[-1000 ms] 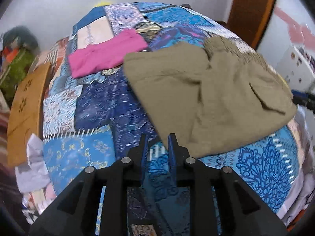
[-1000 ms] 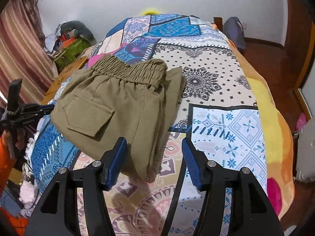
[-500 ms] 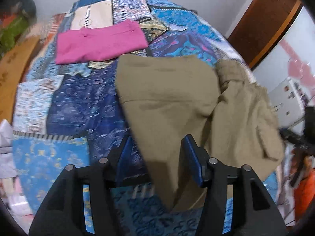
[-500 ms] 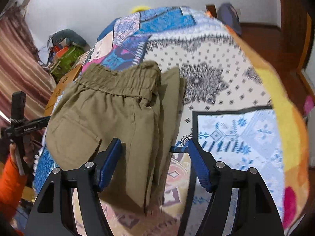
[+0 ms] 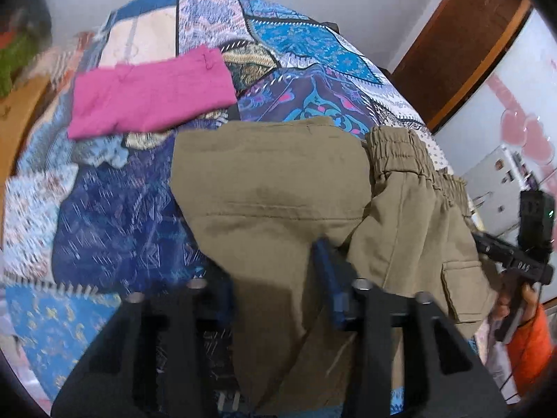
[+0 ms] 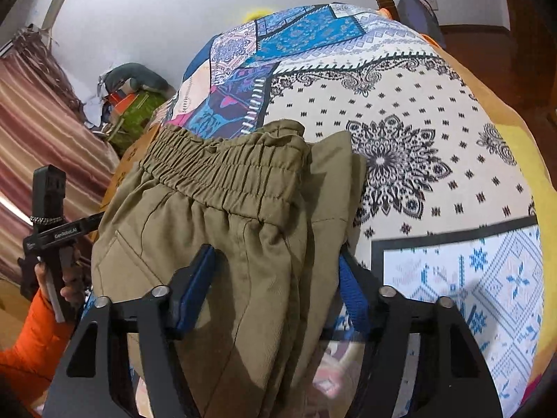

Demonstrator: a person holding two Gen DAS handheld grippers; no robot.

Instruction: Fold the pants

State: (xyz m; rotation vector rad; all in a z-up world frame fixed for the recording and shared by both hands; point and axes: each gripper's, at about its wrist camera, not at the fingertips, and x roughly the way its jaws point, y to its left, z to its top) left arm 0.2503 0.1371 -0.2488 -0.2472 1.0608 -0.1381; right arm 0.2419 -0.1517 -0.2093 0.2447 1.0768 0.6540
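Olive-green pants (image 5: 278, 188) lie partly folded on a patchwork bedspread (image 5: 115, 216), elastic waistband (image 6: 222, 170) at the far side in the right wrist view. My left gripper (image 5: 275, 292) is open, its fingers straddling the near edge of the folded leg fabric. My right gripper (image 6: 275, 285) is open, its blue pads (image 6: 195, 289) on either side of the pants' near edge (image 6: 264, 278). The cargo pocket (image 5: 466, 289) lies at the right in the left wrist view. Each gripper shows at the edge of the other's view.
Folded pink pants (image 5: 149, 94) lie further back on the bed. A wooden door (image 5: 463, 45) and a white appliance (image 5: 504, 174) stand to the right. A striped curtain (image 6: 38, 139) and a clutter pile (image 6: 132, 101) are beside the bed.
Both grippers have moved forward over the pants, so the fabric edge now lies between their fingers. The left gripper opened from shut over the last second.
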